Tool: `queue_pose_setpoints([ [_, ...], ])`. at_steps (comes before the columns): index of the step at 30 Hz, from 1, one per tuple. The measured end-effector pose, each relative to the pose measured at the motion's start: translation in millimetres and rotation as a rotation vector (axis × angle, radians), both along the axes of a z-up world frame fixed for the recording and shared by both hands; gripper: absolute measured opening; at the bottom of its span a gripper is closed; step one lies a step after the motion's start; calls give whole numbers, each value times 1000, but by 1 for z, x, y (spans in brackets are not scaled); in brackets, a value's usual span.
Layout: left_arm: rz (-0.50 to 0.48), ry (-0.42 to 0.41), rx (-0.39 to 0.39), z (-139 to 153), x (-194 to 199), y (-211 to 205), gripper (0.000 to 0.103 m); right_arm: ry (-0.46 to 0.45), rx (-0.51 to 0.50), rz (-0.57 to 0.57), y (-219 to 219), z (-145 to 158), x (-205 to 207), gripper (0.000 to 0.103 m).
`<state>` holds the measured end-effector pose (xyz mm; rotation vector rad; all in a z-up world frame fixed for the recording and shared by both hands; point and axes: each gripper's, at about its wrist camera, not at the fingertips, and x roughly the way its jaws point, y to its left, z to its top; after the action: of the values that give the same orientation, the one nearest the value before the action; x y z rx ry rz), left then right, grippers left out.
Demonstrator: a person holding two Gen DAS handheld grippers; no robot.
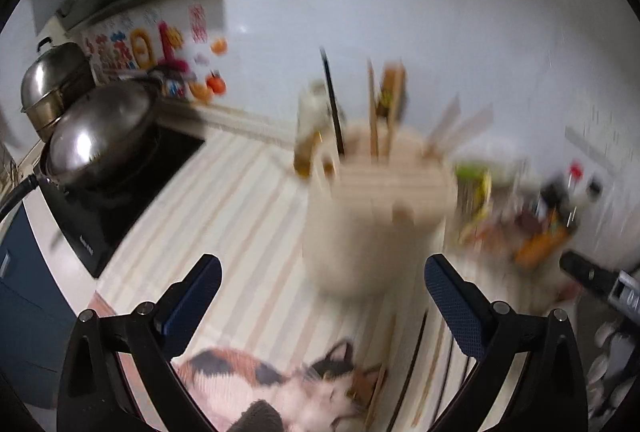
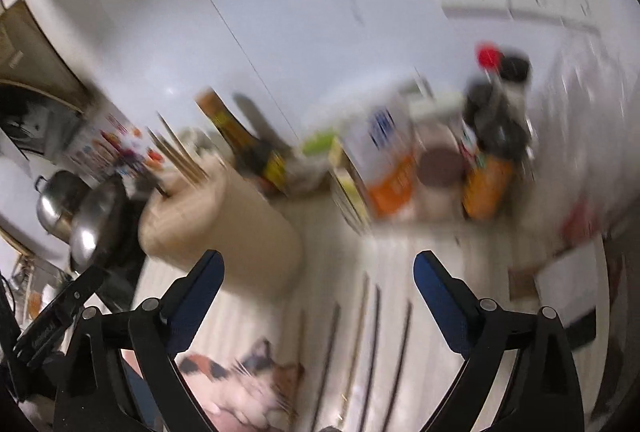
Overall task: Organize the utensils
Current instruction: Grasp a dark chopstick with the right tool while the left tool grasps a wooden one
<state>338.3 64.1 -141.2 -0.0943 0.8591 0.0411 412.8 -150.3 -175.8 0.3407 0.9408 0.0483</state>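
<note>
Chopsticks lie lengthwise toward the holder; both grippers hover spread, empty.

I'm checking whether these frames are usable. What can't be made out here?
- Left wrist view: motion blur hides the utensil holder contents.
- Right wrist view: blur leaves the loose chopsticks uncountable, the bottle label unreadable.
- Both views: the cat picture is cut off by the bottom edge.

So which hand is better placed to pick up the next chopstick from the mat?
Probably right. The right gripper points at the chopsticks lying on the mat; the left gripper faces the holder. Both have open jaws.
</note>
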Motion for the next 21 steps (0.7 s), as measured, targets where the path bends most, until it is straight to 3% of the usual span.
queue_pose_setpoints([
  [7, -68, 203, 126, -91, -7, -46, 103, 227, -44, -40, -22, -89, -18, 93],
  [8, -75, 230, 143, -103, -5, -52, 103, 266, -31, -38, -25, -104, -19, 89],
  [10, -95, 282, 158, -127, -4, -63, 102, 356, -24, -40, -29, -134, -22, 68],
  [13, -126, 361, 153, -162, 1, -77, 99, 442, -17, -42, -32, -166, -25, 52],
  [18, -177, 460, 141, -202, 8, -97, 64, 497, -17, -35, -30, -193, -29, 40],
  [21, -192, 446, 149, -206, 7, -105, 58, 509, -21, -22, -26, -199, -29, 28],
])
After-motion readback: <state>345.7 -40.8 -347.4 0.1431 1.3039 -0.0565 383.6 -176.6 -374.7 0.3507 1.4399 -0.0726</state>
